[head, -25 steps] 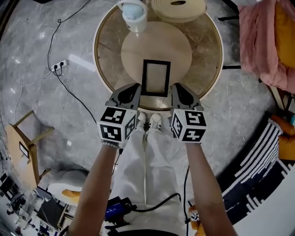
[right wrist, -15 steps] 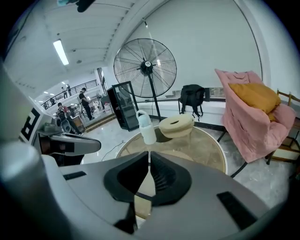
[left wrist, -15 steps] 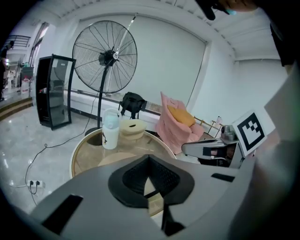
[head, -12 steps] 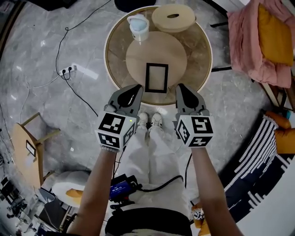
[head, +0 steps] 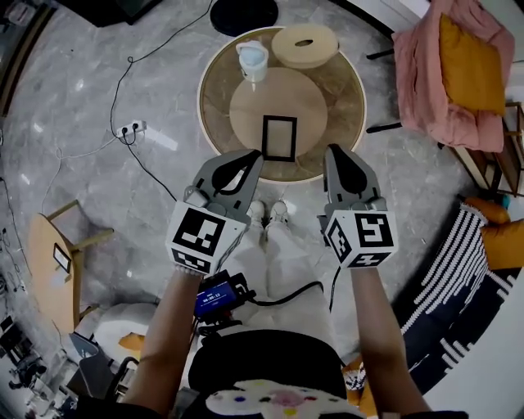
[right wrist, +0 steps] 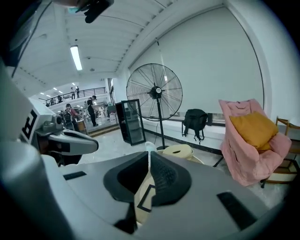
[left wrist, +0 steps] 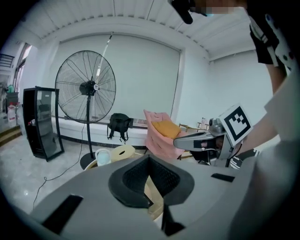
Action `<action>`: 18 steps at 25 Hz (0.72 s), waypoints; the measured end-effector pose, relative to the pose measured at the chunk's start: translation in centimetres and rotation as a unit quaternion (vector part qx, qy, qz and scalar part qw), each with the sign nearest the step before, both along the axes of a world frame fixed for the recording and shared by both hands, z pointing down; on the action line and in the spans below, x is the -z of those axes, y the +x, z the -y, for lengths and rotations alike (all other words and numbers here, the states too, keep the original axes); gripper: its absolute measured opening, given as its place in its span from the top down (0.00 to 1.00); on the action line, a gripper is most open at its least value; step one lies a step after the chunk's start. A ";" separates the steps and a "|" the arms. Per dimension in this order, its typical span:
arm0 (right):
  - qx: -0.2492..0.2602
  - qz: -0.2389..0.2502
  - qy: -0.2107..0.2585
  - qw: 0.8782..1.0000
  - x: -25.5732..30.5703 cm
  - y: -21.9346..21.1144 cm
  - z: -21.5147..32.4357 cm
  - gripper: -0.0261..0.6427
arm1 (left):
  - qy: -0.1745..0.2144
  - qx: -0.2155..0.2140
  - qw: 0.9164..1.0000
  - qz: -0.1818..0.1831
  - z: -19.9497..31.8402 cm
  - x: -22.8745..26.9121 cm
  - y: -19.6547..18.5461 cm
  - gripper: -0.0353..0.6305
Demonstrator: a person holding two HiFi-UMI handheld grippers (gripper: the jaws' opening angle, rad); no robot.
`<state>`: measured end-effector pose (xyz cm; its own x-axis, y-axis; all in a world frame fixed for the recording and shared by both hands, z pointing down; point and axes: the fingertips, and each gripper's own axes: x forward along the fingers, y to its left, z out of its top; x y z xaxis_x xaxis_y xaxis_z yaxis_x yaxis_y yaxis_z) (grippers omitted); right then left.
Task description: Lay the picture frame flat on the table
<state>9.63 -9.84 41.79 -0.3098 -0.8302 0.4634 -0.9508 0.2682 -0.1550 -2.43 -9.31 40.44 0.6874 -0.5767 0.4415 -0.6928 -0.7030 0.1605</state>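
Observation:
The black picture frame (head: 279, 138) lies flat on a round wooden board (head: 246, 110) on the round table (head: 352, 131). Both grippers hang well above and in front of the table, away from the frame. My left gripper (head: 248, 162) is shut with nothing between its jaws, and so is my right gripper (head: 335, 157). In the right gripper view a corner of the frame (right wrist: 147, 197) shows below the shut jaws of the right gripper (right wrist: 150, 161), with the left gripper (right wrist: 70, 140) to the side. The left gripper view shows the shut left gripper (left wrist: 149, 161) and the right gripper (left wrist: 197, 139) beside it.
A white jug (head: 252, 59) and a pale round disc (head: 304, 45) stand at the table's far side. A pink chair with a yellow cushion (head: 458, 74) is at the right, a fan base (head: 243, 15) behind the table, and cables with a power strip (head: 131, 128) at the left.
Both grippers have risen together, staying shut and empty. The table and the frame now look smaller and farther below. The frame has not moved.

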 end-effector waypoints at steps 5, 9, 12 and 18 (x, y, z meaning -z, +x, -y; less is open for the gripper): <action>0.004 0.021 0.019 1.000 3.4 -0.6 -1.2 0.90 | 0.031 -0.002 1.000 -0.004 -0.4 3.9 -0.6 0.92; 0.002 0.021 0.049 0.999 6.7 -0.3 -1.6 0.90 | 0.055 -0.011 0.998 -0.009 -0.7 6.7 -0.2 0.92; 0.003 0.024 0.068 0.997 8.7 -0.4 -2.0 0.90 | 0.066 -0.006 0.998 -0.018 -1.1 8.6 -0.4 0.92; 0.027 0.025 0.094 0.995 11.6 -0.5 -3.0 0.90 | 0.083 -0.003 0.996 -0.034 -1.9 11.6 -0.3 0.92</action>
